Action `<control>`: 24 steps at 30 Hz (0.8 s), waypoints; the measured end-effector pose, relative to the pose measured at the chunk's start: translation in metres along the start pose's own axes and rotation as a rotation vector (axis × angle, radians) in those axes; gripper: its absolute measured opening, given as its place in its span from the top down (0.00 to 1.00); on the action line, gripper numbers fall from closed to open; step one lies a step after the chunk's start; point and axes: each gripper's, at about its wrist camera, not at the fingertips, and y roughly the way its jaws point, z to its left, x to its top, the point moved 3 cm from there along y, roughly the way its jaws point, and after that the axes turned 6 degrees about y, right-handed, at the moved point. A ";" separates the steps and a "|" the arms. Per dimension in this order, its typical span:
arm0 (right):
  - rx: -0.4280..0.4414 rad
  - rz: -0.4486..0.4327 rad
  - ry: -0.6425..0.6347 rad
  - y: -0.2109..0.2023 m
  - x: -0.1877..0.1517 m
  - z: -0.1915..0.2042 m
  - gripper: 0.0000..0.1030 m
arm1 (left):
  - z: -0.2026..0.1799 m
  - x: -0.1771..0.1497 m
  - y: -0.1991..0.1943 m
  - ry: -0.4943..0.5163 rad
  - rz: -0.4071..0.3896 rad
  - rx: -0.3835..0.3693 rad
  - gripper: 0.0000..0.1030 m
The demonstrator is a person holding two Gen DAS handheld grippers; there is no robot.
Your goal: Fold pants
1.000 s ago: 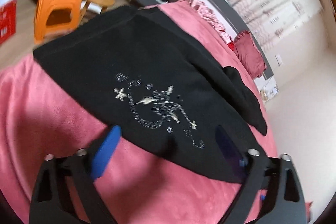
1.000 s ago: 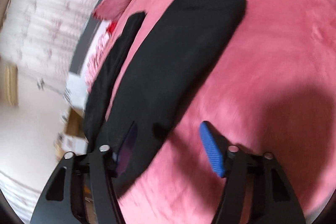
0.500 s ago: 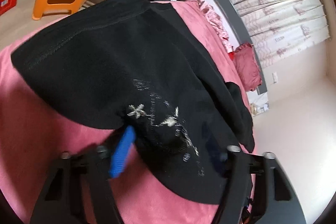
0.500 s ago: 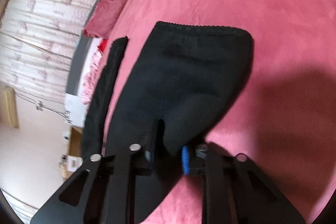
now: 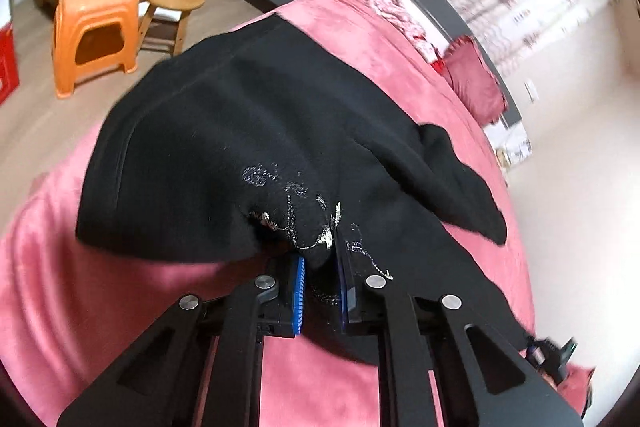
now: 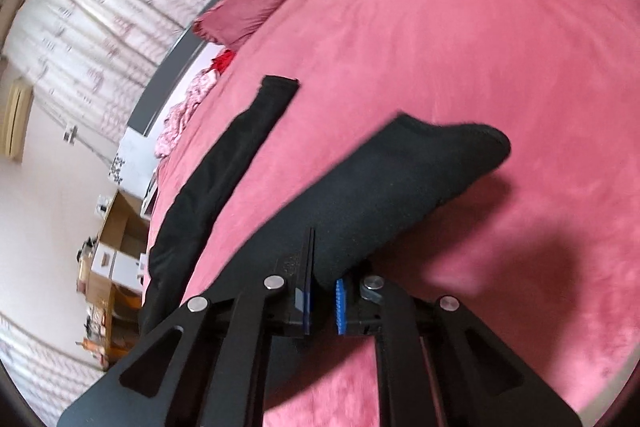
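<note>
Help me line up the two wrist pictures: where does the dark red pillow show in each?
Left wrist view: the dark red pillow sits at upper right, at the far edge of the pink bedspread.
Right wrist view: the pillow sits at upper left, below the curtains.
Shared landmark: the black pants, clamped in both claws.

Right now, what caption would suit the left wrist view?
Left tongs pinch the embroidered black pants above a pink bedspread.
</note>
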 end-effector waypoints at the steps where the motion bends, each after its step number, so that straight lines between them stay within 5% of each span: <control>1: 0.003 0.000 -0.004 -0.008 -0.002 -0.001 0.93 | 0.000 -0.004 -0.005 0.013 0.013 0.001 0.89; 7: -0.026 0.014 0.011 -0.042 -0.016 -0.030 0.93 | 0.007 -0.039 -0.030 0.014 0.091 -0.009 0.89; 13: -0.119 0.064 0.087 -0.025 -0.035 -0.075 0.92 | 0.023 -0.073 -0.021 -0.011 0.163 0.044 0.88; 18: -0.101 0.056 0.152 -0.018 -0.037 -0.094 0.86 | 0.037 -0.072 -0.034 -0.068 0.158 0.060 0.74; 21: -0.164 0.016 0.096 -0.027 -0.027 -0.093 0.74 | 0.050 -0.070 -0.066 -0.118 0.075 0.105 0.69; 24: -0.317 -0.146 0.034 -0.054 -0.014 -0.086 0.45 | 0.065 -0.059 -0.108 -0.157 -0.080 0.204 0.69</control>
